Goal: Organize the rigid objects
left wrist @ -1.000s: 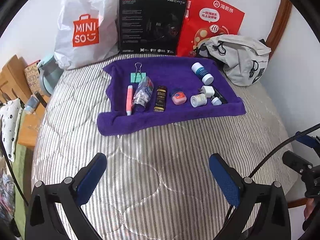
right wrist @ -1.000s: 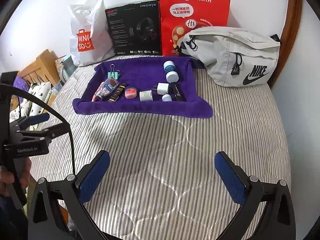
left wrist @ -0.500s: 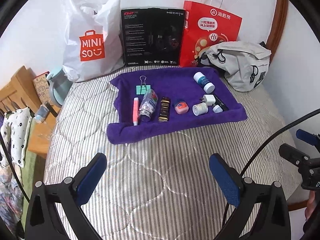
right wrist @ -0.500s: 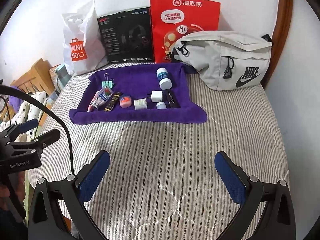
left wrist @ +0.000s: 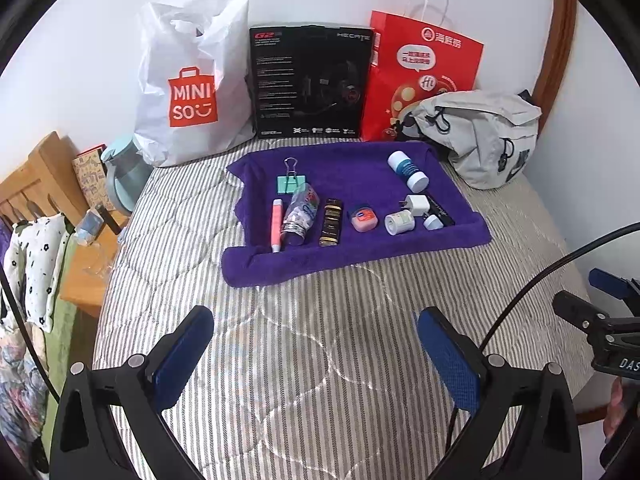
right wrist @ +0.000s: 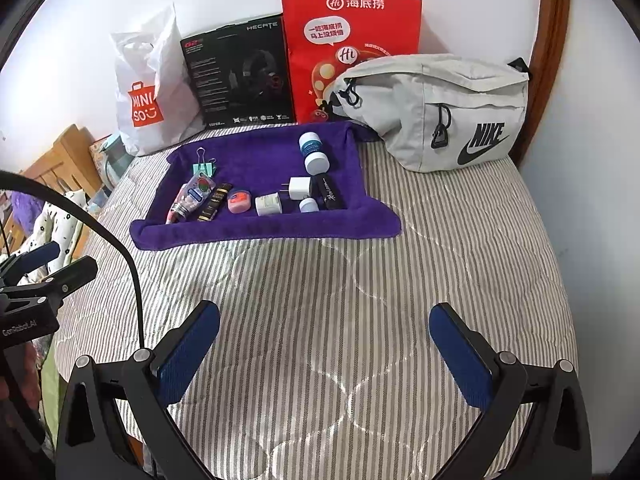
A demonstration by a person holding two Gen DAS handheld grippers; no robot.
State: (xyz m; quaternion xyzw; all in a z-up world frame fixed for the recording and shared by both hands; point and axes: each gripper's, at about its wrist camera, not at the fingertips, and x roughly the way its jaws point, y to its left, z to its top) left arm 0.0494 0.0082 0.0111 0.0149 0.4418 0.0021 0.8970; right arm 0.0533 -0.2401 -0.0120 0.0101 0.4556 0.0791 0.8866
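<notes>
Striped quilted bed, below and ahead of both tongs. Directly on it, beyond the fingertips: purple towel; farther back, white shopping bag, black box, red paper bag, grey waist bag.

The left gripper hovers with its blue-padded fingers spread wide, nothing between them. The right gripper hangs level beside it — jaws equally wide, empty. A sliver of the person's hand shows behind the right gripper's body.
</notes>
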